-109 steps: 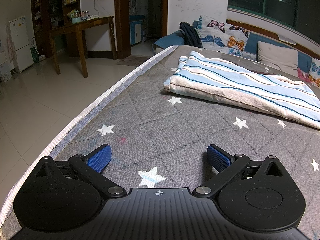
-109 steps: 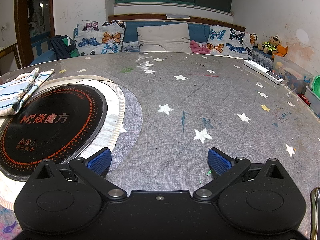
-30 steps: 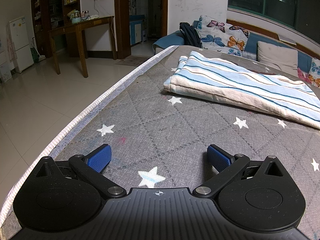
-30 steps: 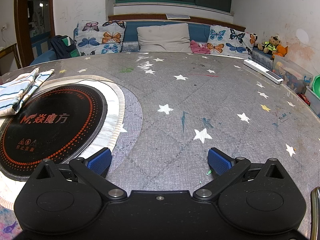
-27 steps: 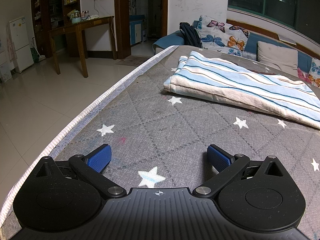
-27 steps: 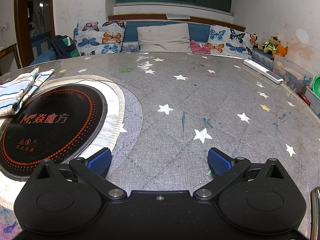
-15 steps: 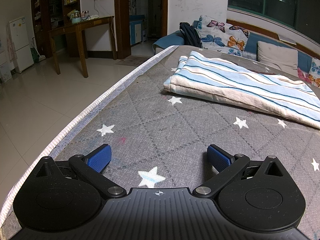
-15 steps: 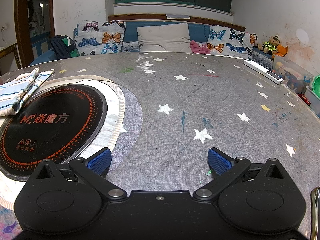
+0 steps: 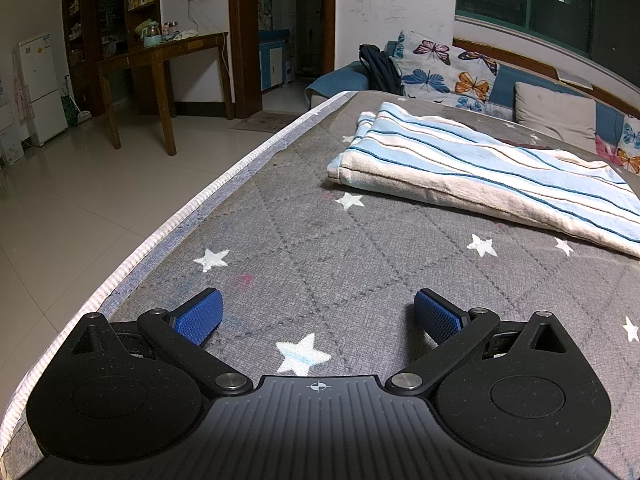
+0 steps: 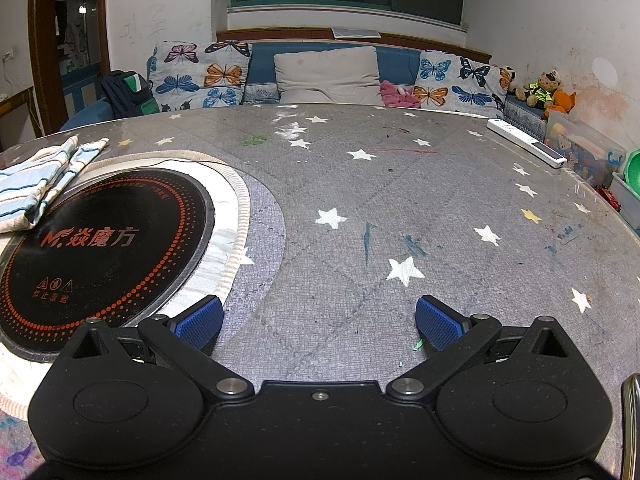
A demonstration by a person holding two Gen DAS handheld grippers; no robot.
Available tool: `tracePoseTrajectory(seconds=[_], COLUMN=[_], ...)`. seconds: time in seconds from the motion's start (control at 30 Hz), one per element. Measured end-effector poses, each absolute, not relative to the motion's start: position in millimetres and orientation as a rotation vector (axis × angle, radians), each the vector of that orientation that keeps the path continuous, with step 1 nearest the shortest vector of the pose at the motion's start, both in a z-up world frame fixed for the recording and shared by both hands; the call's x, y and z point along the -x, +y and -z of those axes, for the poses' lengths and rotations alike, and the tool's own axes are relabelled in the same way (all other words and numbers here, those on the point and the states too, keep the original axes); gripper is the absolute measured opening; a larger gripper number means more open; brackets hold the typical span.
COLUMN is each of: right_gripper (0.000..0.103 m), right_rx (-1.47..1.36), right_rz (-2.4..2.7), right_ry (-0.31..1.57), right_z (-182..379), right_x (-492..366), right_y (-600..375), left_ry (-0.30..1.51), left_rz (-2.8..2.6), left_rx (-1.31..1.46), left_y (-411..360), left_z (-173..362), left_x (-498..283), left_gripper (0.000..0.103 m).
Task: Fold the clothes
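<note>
Home living room: sofa (image 10: pixel 320 64), fridge (image 9: pixel 40 88)

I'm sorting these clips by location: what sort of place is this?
Most likely a home living and dining room. A sofa with butterfly cushions runs under the window, a white fridge stands by wooden shelves, and a striped cloth lies on a star-print table cover.

Bare grey star-patterned table cover (image 9: pixel 360 248) across the centre of the left wrist frame, folded striped cloth (image 9: pixel 480 172) blocking the upper right, table edge at left, black round hotplate (image 10: pixel 100 248) filling the right wrist frame's left, white remote (image 10: pixel 526 142) at upper right
</note>
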State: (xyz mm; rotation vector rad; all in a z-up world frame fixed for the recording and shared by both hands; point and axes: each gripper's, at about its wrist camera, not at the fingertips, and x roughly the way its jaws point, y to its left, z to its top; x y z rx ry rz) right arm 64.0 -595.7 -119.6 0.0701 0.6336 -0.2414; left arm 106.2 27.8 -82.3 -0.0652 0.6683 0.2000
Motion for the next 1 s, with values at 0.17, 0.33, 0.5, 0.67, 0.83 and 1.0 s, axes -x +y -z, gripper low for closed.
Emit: tracePoseTrajectory(seconds=[0.17,0.33,0.5,0.67,0.83,1.0], right_gripper=[0.103,0.103,0.103,0.103,0.103,0.103], right_rx=[-0.070,-0.070,-0.070,-0.070,-0.070,-0.070], right_rz=[0.241,0.241,0.242,0.242,0.242,0.242], right_ry=[0.634,0.634,0.634,0.634,0.634,0.634], right_z=[121.2,122.7,124.3,125.8,127.4,128.9], right_x=[-64.8,-65.6,-66.3,-67.1,-67.9,-68.7], right_y=[-595.0,-594.3,-593.5,-592.8,-592.1,-591.4], left_ry=[0.668,0.668,0.668,0.668,0.668,0.668], left_rz=[-0.200,-0.200,-0.200,-0.200,-0.200,-0.200], left_rx=[0.066,0.066,0.066,0.066,0.066,0.066], left_y=[27.9,27.9,27.8,27.8,27.9,27.7], left_z=[82.4,82.4,82.4,82.4,82.2,82.6], left_x=[-106.2,-106.2,-106.2,-106.2,-106.1,-106.5], left_gripper=[0.103,0.103,0.103,0.103,0.103,0.103])
